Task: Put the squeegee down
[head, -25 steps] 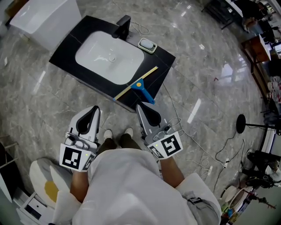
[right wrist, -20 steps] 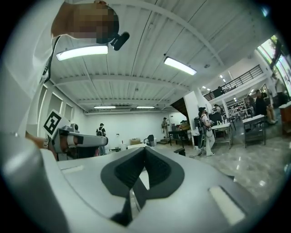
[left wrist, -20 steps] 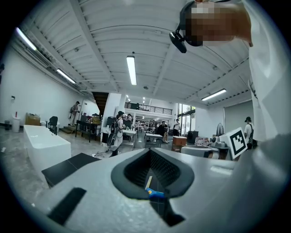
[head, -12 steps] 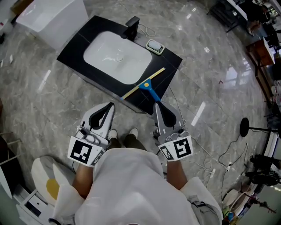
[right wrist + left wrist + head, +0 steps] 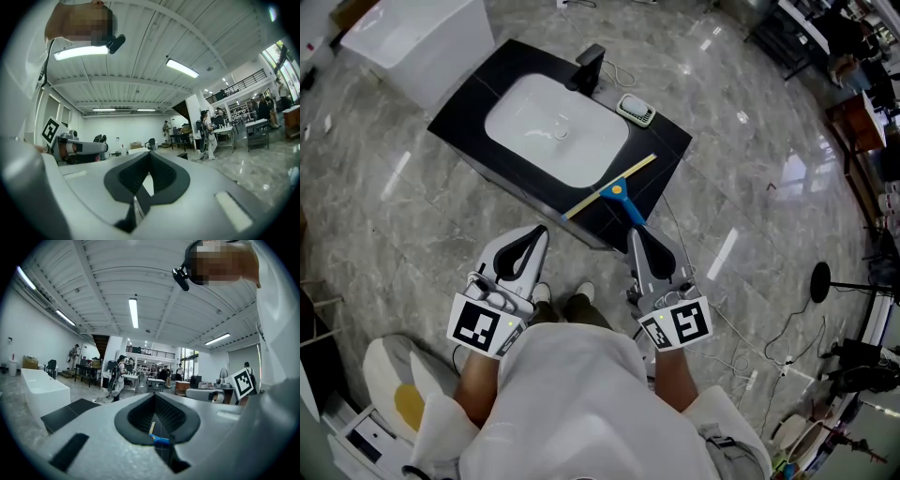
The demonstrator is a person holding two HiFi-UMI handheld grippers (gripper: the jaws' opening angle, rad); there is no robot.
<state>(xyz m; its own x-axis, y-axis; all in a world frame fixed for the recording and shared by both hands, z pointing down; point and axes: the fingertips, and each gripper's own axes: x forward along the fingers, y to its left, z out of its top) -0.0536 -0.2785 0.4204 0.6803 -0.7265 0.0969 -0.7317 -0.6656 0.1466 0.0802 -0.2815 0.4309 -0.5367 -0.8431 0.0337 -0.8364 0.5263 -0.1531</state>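
Observation:
The squeegee (image 5: pixel 620 191), with a blue handle and a long pale blade, lies flat on the black countertop (image 5: pixel 661 150) to the right of the white basin (image 5: pixel 555 131). Its handle end juts over the counter's near edge. My right gripper (image 5: pixel 636 232) is shut and empty, its tips just short of that handle. My left gripper (image 5: pixel 541 231) is also shut and empty, level with it to the left and off the counter. In the left gripper view the closed jaws (image 5: pixel 153 397) frame a bit of the blue handle (image 5: pixel 160 439). The right gripper view shows closed jaws (image 5: pixel 149 154) with nothing between them.
A black faucet (image 5: pixel 589 66) and a small dish (image 5: pixel 636 110) stand at the counter's back. A white tub (image 5: pixel 417 42) stands far left. Cables (image 5: pixel 722 328) and a stand base (image 5: pixel 816 276) lie on the marble floor at right. My feet (image 5: pixel 562 295) are below the counter.
The head view has shifted, so the counter sits a little further right and higher. The squeegee lies in the same spot on the counter. Both grippers stay shut and have hardly moved.

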